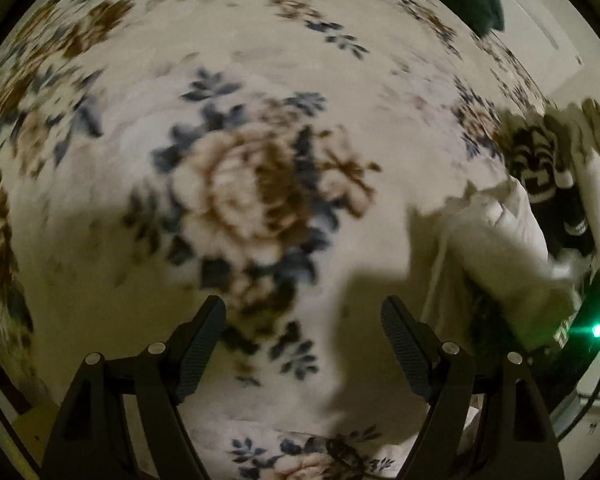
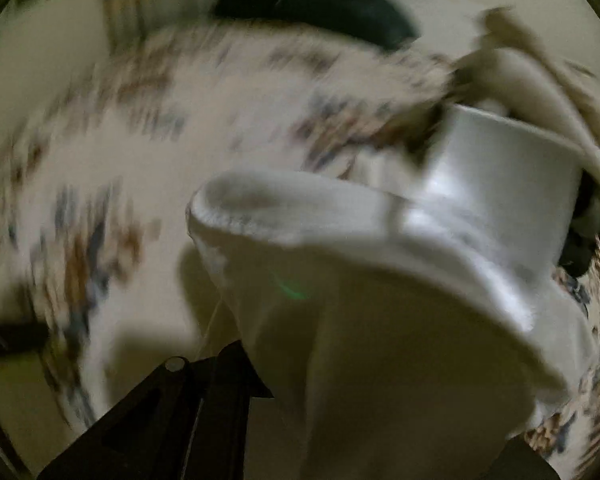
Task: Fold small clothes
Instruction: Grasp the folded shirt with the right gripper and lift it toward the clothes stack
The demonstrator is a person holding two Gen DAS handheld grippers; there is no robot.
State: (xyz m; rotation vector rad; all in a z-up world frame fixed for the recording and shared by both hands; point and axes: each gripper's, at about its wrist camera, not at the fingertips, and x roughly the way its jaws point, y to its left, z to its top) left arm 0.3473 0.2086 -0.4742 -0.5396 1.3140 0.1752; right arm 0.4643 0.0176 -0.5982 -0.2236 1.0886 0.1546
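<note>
My left gripper (image 1: 303, 320) is open and empty, hovering over a cream blanket with brown and blue flowers (image 1: 260, 184). A white sock (image 2: 380, 280) hangs in front of the right wrist camera, draped over my right gripper, whose left finger (image 2: 228, 376) shows below it; the other finger is hidden by the cloth. The same white sock (image 1: 496, 240) shows at the right of the left wrist view, held up by the right gripper. Both views are blurred by motion.
A pile of clothes with a black-and-white patterned piece (image 1: 540, 160) and cream pieces (image 2: 540, 92) lies at the right. A dark green garment (image 2: 320, 4) lies at the far edge of the blanket (image 2: 100, 160).
</note>
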